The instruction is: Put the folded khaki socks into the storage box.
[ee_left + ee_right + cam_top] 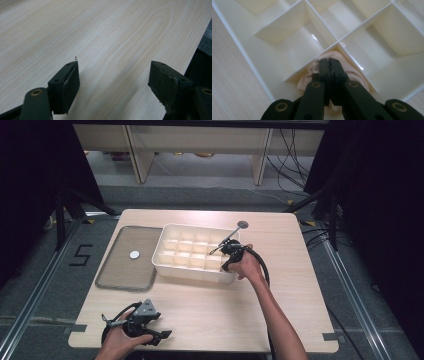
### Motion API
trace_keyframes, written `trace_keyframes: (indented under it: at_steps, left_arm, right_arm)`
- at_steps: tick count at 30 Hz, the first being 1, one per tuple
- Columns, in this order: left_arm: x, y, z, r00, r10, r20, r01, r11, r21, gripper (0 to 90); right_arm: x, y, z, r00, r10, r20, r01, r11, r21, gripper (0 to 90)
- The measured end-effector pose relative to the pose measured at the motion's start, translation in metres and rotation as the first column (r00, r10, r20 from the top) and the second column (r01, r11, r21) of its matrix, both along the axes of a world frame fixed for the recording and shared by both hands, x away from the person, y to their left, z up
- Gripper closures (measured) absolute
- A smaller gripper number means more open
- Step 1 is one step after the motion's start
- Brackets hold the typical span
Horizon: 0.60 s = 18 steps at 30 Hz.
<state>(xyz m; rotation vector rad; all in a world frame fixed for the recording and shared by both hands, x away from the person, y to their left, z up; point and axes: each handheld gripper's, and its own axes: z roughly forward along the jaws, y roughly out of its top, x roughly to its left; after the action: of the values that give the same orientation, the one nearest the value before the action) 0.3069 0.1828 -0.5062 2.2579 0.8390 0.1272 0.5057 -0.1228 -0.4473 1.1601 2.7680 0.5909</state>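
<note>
Currently the work takes place on a pale wood-grain rectangular table [200, 315]. On its left portion lies a flat dark-framed rectangular tray [120, 270] bearing a small white round disc [134, 254]. Just beside that tray, toward the table's middle, stands a cream-white plastic organiser box [175, 265] divided by thin walls into a grid of compartments. A small grey round spot [243, 224] sits on the table beyond the box.

The right gripper [226, 251] reaches into the near right corner of the box. In the right gripper view its jaws stand together, tips meeting, pressed down on a soft pale peach-coloured cloth bundle [312, 72]. The bundle lies in a compartment against the box's outer wall, bounded by two divider walls. Whether a fold of fabric is pinched between the tips cannot be told.

The left gripper [150, 330] rests at the near left edge of the table, well apart from the box. In the left gripper view [113, 75] its jaws stand apart with nothing between them.

Step in hand, by judgement: seating the cloth in its compartment. The next move calls for parting the right jaws and lifting straight up, clear of the dividers, without dragging fabric out.

Legible writing: a dark figure "5" [81, 255] on the grey floor to the left of the table. No brand marks are readable.
</note>
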Motion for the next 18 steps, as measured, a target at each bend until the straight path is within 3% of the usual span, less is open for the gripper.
trace_keyframes:
  at_steps: [4,8,9,10,11,13,18]
  left_arm:
    - [-0.001,0.0,0.001,0.9999,-0.014,0.009,0.014,0.9998,0.011,24.3]
    - [0.0,0.001,0.001,0.9998,-0.01,0.015,0.01,0.9999,0.006,24.4]
    - [0.001,0.001,0.001,1.0,0.003,0.006,-0.003,1.0,0.003,24.3]
    - [0.002,0.003,0.002,0.9997,-0.017,0.015,0.017,0.9998,0.013,24.3]
    - [0.001,0.002,0.001,0.9999,0.014,0.008,-0.014,0.9999,0.005,24.4]
    - [0.002,0.002,0.001,0.9999,-0.004,0.013,0.004,1.0,0.004,24.3]
    - [0.001,0.002,0.001,1.0,0.006,0.003,-0.006,1.0,-0.002,24.4]
  right_arm:
    - [0.0,0.004,0.001,1.0,-0.009,0.0,0.009,0.9995,-0.029,89.7]
    - [0.0,-0.001,0.004,1.0,-0.005,0.003,0.005,1.0,0.001,88.1]
    - [-0.002,-0.006,0.01,0.9996,0.0,0.027,-0.001,0.9994,0.036,83.5]
    - [-0.002,-0.006,0.01,0.9996,0.0,0.027,-0.001,0.9994,0.036,83.5]
    - [-0.005,-0.01,0.017,0.9983,-0.034,0.048,0.03,0.997,0.072,80.3]
    - [-0.005,-0.012,0.02,0.9975,-0.033,0.063,0.029,0.9968,0.075,78.8]
    - [-0.011,-0.021,0.036,0.9902,-0.076,0.117,0.057,0.9859,0.157,65.5]
